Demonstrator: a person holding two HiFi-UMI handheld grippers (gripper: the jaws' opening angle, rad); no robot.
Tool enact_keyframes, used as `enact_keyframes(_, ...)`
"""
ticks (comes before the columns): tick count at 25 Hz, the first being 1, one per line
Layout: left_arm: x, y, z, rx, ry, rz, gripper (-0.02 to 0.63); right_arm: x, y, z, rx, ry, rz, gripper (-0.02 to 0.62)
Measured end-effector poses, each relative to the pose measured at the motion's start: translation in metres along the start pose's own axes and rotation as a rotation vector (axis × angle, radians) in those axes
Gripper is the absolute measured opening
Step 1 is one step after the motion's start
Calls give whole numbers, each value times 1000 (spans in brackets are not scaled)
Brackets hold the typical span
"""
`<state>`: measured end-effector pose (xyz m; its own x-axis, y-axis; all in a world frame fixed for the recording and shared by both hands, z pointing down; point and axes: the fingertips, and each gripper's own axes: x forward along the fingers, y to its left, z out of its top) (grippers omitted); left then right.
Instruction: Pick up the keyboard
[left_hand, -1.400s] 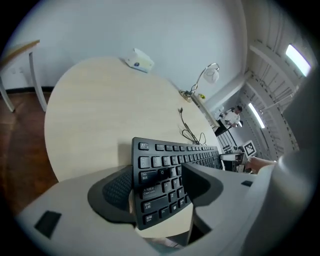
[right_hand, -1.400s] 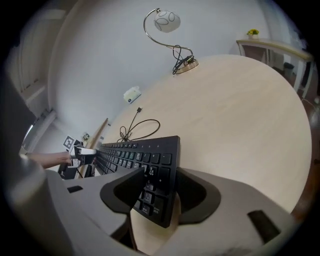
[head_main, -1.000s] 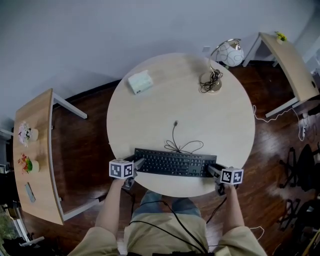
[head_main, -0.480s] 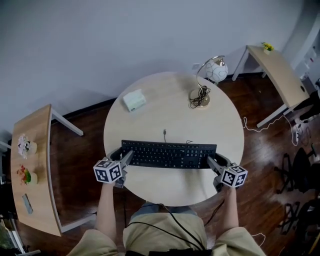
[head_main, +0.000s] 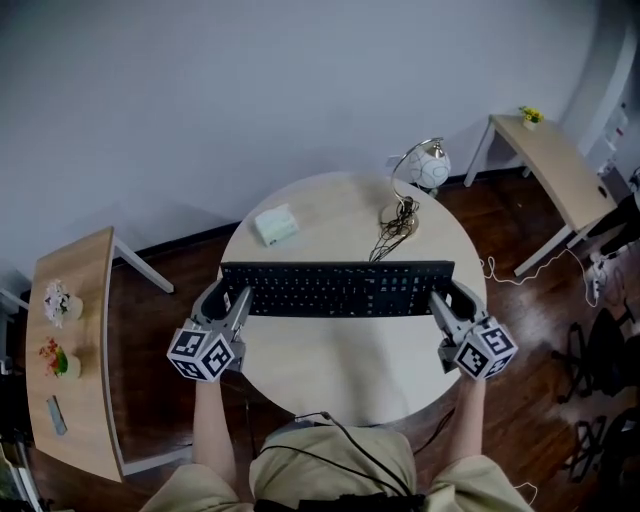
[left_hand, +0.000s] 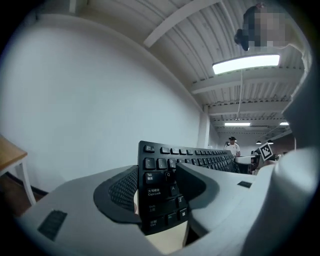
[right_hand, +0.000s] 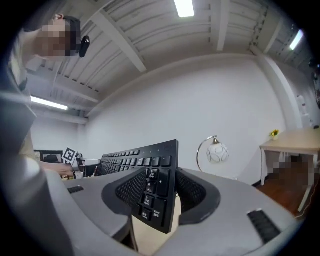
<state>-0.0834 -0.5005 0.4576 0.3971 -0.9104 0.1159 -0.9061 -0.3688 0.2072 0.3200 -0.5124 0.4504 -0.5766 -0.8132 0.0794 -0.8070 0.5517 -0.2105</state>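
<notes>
Round table (head_main: 345, 365) (keyboard (head_main: 340, 290) aloft), wood floor (head_main: 170, 310), wall (head_main: 250, 100)

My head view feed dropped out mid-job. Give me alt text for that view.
A black keyboard is held up over a round table, the left gripper shut on its left end and the right gripper shut on its right end. Behind it on the table are a white box and a globe lamp; the keyboard's cable hangs down near the lamp.

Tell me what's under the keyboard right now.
Only the round table, with a gap between: the keyboard is held up, clamped at its ends by the left gripper and right gripper. From the head view it covers a strip of tabletop, so anything there is hidden.
</notes>
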Motion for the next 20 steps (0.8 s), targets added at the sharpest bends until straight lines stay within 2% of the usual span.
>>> enact_keyframes(5, -15, -12, 60, 117, -162, 27, 215, -5, 13, 50, -92, -149, -70, 198)
enact_keyframes(9, -19, -15, 95, 186, -229, 41, 218, -4, 21, 73, -111, -214, -87, 199)
enact_keyframes(11, -22, -17, 103, 214, -240, 45, 219, -7, 26, 81, -128, -235, -95, 199)
enact_keyframes(20, -33, -33, 102, 233, -308, 40, 219, -29, 28, 98, -188, -290, -108, 198)
